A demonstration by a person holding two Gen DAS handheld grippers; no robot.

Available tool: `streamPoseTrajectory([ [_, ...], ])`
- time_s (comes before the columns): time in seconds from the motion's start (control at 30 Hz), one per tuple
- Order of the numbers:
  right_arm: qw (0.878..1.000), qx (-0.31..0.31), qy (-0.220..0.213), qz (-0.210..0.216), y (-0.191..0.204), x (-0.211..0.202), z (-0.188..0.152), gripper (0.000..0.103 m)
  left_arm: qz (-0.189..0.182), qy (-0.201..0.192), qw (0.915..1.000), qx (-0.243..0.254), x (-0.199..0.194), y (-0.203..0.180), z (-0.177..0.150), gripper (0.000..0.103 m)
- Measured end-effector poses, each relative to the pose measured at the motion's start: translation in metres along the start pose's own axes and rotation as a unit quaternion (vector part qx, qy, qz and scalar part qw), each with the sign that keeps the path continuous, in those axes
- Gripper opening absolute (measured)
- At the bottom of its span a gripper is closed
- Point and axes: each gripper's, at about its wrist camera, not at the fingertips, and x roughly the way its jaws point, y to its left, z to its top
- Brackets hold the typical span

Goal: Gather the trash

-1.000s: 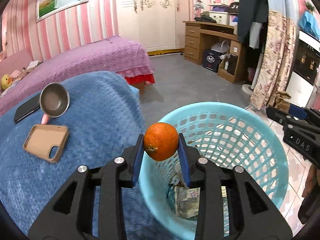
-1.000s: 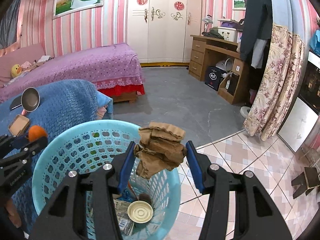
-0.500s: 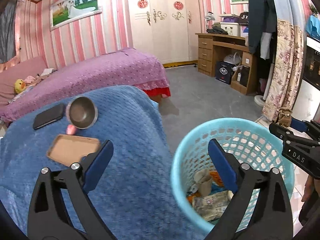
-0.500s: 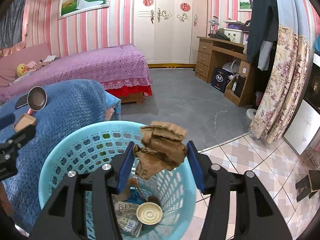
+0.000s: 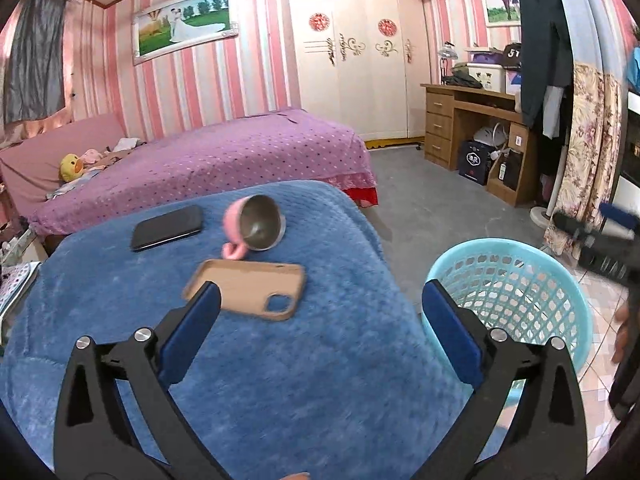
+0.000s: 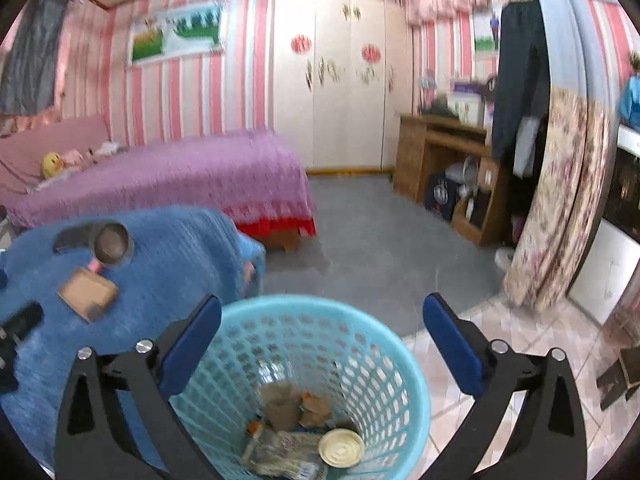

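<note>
Both my claws have let go since a second ago: left gripper [image 5: 318, 322] and right gripper [image 6: 320, 322] gape empty. Crumpled brown cardboard [image 6: 282, 404] lies light and soft in the perforated turquoise plastic basket [image 6: 400, 364]; I'd pinch any stiff fold.

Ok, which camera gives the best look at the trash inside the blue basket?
The right wrist view: it looks down into the basket onto the trash. The left wrist view shows only the basket's rim and mesh wall.

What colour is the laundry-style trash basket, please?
Light turquoise blue basket, clearest in the right wrist view.
</note>
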Motion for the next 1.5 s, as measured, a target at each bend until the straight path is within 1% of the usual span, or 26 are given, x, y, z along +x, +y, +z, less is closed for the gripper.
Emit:
streamPoseTrajectory([
  [0.03,1.000,-0.001,-0.011,0.001,0.006,-0.012,0.006,0.099,0.002,-0.002,1.0000,0.001,-0.006,0.006,-0.001,0.097],
  [0.13,1.000,-0.001,-0.028,0.011,0.025,-0.039,0.018,0.099,0.029,-0.016,0.9994,0.008,-0.027,0.024,-0.008,0.097],
  [0.2,0.999,0.002,-0.027,0.025,0.043,-0.058,0.019,0.099,0.036,-0.021,0.9991,0.004,-0.040,0.038,-0.013,0.097],
  [0.27,0.999,0.003,-0.019,0.030,0.059,-0.072,0.011,0.099,0.036,-0.020,0.9991,-0.004,-0.050,0.049,-0.022,0.098],
  [0.4,0.998,0.007,0.001,0.063,0.090,-0.092,-0.023,0.099,0.035,-0.021,0.9991,-0.010,-0.064,0.062,-0.040,0.098],
  [0.47,0.997,0.005,0.008,0.074,0.099,-0.093,-0.040,0.099,0.032,-0.019,0.9992,-0.016,-0.068,0.066,-0.050,0.098],
  [0.53,0.997,0.000,0.015,0.072,0.108,-0.090,-0.058,0.099,0.032,-0.018,0.9992,-0.018,-0.071,0.068,-0.059,0.098],
  [0.63,0.997,0.001,0.019,0.076,0.117,-0.087,-0.072,0.099,0.044,-0.030,0.9984,-0.019,-0.076,0.074,-0.073,0.098],
  [0.73,0.997,-0.023,0.006,0.070,0.127,-0.092,-0.076,0.099,0.043,-0.027,0.9982,-0.032,-0.071,0.083,-0.078,0.098],
  [0.8,0.997,-0.039,-0.007,0.065,0.134,-0.097,-0.076,0.099,0.049,-0.026,0.9977,-0.038,-0.069,0.091,-0.079,0.098],
  [0.9,0.997,-0.053,-0.015,0.059,0.137,-0.097,-0.077,0.099,0.059,-0.034,0.9966,-0.045,-0.068,0.098,-0.079,0.098],
  [1.03,0.997,-0.055,-0.019,0.057,0.137,-0.099,-0.076,0.099,0.061,-0.034,0.9963,-0.051,-0.064,0.104,-0.081,0.098],
  [1.17,0.996,-0.060,-0.024,0.057,0.140,-0.099,-0.074,0.099,0.052,-0.031,0.9964,-0.060,-0.060,0.109,-0.081,0.098],
  [1.5,0.996,-0.059,-0.029,0.056,0.142,-0.097,-0.074,0.099,0.050,-0.036,0.9965,-0.056,-0.060,0.109,-0.082,0.098],
])
